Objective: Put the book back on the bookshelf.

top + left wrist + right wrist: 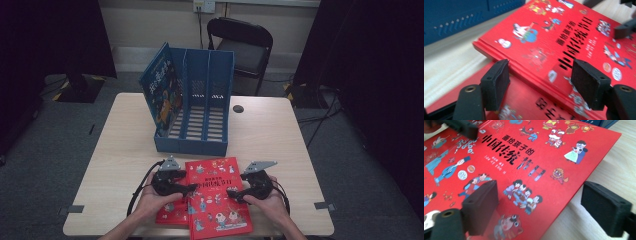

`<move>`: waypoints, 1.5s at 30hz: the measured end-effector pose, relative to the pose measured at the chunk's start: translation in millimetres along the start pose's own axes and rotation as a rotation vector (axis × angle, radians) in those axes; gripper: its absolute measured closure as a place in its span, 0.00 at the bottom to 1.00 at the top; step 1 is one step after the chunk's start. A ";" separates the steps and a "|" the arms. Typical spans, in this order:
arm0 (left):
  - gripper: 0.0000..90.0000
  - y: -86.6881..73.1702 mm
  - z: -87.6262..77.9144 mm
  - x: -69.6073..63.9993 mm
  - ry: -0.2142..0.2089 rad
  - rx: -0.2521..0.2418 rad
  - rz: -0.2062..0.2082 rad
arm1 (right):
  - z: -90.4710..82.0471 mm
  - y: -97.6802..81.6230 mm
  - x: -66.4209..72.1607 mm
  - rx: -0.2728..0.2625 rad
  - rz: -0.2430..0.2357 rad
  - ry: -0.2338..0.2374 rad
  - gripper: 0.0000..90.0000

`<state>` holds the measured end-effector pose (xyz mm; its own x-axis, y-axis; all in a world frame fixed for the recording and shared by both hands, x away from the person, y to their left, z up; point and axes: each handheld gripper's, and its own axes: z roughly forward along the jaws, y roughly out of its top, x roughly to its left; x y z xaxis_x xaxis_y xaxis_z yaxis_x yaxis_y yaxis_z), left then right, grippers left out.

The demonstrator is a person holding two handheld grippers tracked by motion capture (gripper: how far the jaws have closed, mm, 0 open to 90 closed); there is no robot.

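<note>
The top red picture book (218, 194) lies on a second red book (172, 214) at the table's (280, 140) near edge. Both hand-held grippers, left (192, 188) and right (231, 192), are spread wide astride its side edges, nothing pinched. A squeeze and lift toward the blue file rack (197, 107) seems called for.

high view: above, facing table (280, 135) | gripper views: close, along jaws | shared: red book (217, 200)

Top book (218, 197) overlapping lower book (170, 214), file rack (195, 107) behind, tongs either side
</note>
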<state>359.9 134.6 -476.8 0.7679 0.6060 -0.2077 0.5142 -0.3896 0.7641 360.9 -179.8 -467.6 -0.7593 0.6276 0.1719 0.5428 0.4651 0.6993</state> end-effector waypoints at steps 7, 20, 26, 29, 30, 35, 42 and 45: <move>0.31 -3.9 -0.5 -4.5 0.003 -0.016 0.005 | 7.0 3.2 -6.3 -0.002 0.030 0.028 0.12; 0.31 0.1 0.2 0.1 -0.032 -0.002 -0.018 | -5.4 11.9 4.3 -0.068 -0.003 -0.042 0.20; 0.32 3.7 2.0 5.0 -0.058 -0.003 -0.026 | -10.4 19.1 6.3 -0.109 0.003 -0.025 0.26; 0.32 4.5 2.1 5.9 -0.063 -0.004 -0.023 | -9.4 24.9 6.8 -0.107 0.005 0.004 0.27; 0.32 4.6 2.2 6.1 -0.064 -0.004 -0.024 | -7.8 27.3 6.9 -0.092 0.008 0.008 0.27; 0.32 5.2 1.9 7.6 -0.069 -0.003 -0.018 | 0.9 36.6 4.4 -0.066 0.017 0.061 0.24; 0.32 5.1 2.1 7.9 -0.070 -0.006 -0.018 | 14.4 46.7 4.0 -0.031 0.010 0.057 0.24; 0.32 4.9 2.0 7.0 -0.066 -0.007 -0.021 | 11.0 45.7 0.8 -0.053 0.024 0.066 0.31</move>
<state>368.5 135.5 -475.7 0.7805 0.5668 -0.2638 0.5281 -0.3718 0.7635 389.1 -151.2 -443.2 -0.7696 0.5944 0.2331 0.5423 0.4159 0.7300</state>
